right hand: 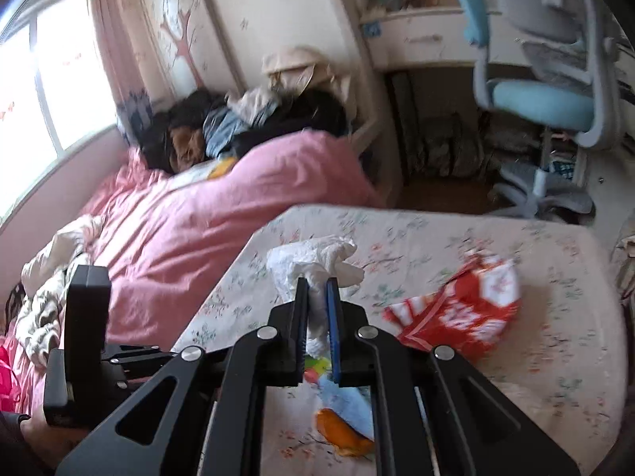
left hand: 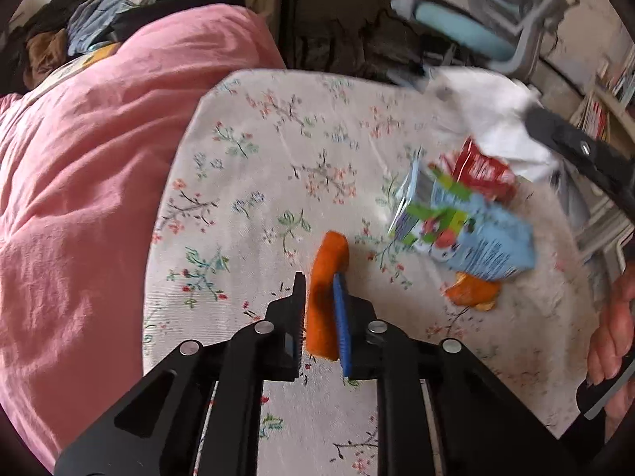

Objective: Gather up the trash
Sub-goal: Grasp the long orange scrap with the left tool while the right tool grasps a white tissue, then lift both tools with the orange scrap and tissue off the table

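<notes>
You are pinching an orange peel (left hand: 326, 297) in your left gripper (left hand: 320, 305) on the floral table (left hand: 278, 150), while your right gripper (right hand: 317, 301) is clamping a white tissue (right hand: 313, 258) above it; wrappers (left hand: 468, 230) are lying nearby.

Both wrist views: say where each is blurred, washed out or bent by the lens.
Left wrist view: the blue packet and tissue at right are motion-smeared, the orange peel in the jaws is sharper; round fisheye frame with dark corners. Right wrist view: the window at left is blown out white, the red wrapper and chair are blurred; the table edge bows.
</notes>
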### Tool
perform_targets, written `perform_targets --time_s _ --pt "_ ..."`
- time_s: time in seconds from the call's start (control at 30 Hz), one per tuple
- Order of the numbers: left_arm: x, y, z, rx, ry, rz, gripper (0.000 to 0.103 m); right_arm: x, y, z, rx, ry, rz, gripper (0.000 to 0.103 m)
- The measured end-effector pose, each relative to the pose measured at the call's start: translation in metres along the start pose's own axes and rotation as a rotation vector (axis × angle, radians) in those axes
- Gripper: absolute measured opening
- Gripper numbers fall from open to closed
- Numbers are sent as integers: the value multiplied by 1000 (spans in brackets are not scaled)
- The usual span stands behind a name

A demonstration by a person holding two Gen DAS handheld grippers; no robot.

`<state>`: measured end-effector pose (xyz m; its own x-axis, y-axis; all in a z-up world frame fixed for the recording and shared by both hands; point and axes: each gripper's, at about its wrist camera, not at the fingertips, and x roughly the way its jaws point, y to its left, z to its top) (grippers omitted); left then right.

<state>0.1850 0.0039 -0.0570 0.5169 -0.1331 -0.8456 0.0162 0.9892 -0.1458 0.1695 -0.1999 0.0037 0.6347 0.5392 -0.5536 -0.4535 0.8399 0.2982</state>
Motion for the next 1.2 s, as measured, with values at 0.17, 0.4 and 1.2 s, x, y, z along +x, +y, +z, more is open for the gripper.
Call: perform_targets --time_s 0.17,0.4,1.2 --pt "-23 -2 -5 -4 -50 -45 13 -31 -25 -1 67 -52 -28 10" --pt "-31 6 -19 -30 -46 -52 11 -65 -55 -15 218 -91 -14 10" --pt "31 -13 -5 108 -69 134 34 -77 -34 -36 128 -20 34 12"
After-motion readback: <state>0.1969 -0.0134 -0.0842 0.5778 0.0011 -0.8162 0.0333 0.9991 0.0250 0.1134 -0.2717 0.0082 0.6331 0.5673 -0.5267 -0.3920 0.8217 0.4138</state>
